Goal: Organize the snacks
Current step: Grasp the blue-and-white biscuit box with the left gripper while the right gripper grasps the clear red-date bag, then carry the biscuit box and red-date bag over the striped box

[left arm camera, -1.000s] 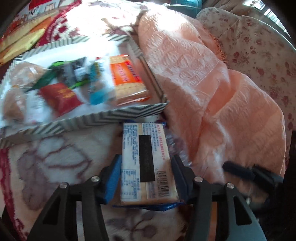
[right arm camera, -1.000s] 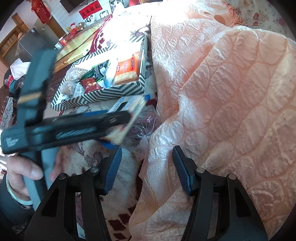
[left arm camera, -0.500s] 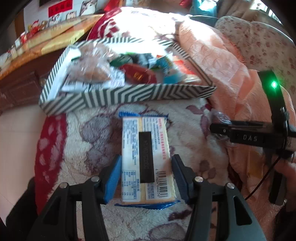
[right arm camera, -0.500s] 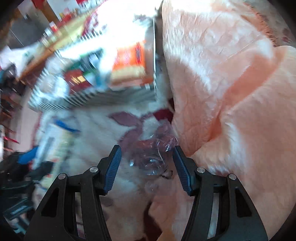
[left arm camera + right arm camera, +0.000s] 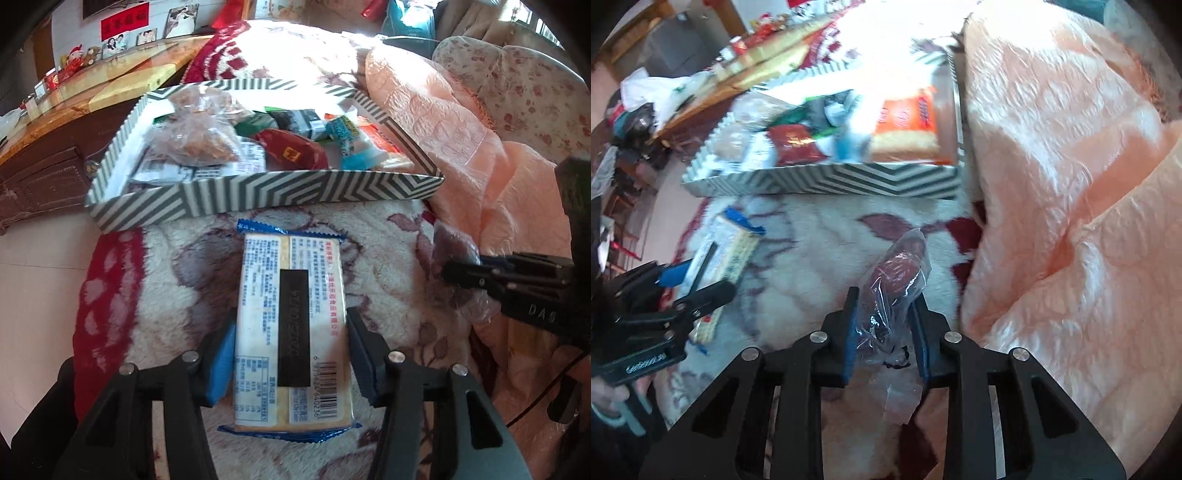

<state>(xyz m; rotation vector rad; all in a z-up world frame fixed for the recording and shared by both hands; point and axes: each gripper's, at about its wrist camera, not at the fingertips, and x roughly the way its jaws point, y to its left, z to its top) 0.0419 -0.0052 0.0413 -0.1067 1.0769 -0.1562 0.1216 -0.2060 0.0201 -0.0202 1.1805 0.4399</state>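
A fleecy white blanket with red and maroon flowers is covering the surface and filling most of both views. A peach quilt is bunching up against it from about three o'clock, and a floral cushion is lying beyond that at one o'clock. At ten o'clock in the left view a wooden cabinet is standing against a wall hung with pictures.

A striped tray is sitting on the blanket at twelve o'clock, holding a heap of wrapped snacks.

The left gripper is clamping a cracker pack by its long sides, label up, with the pack's far end pointing at the tray's near wall.

The right gripper is closing on a clear bag holding something dark red; its pads are pressing the bag's lower half, and the top is poking out toward twelve o'clock above the blanket.
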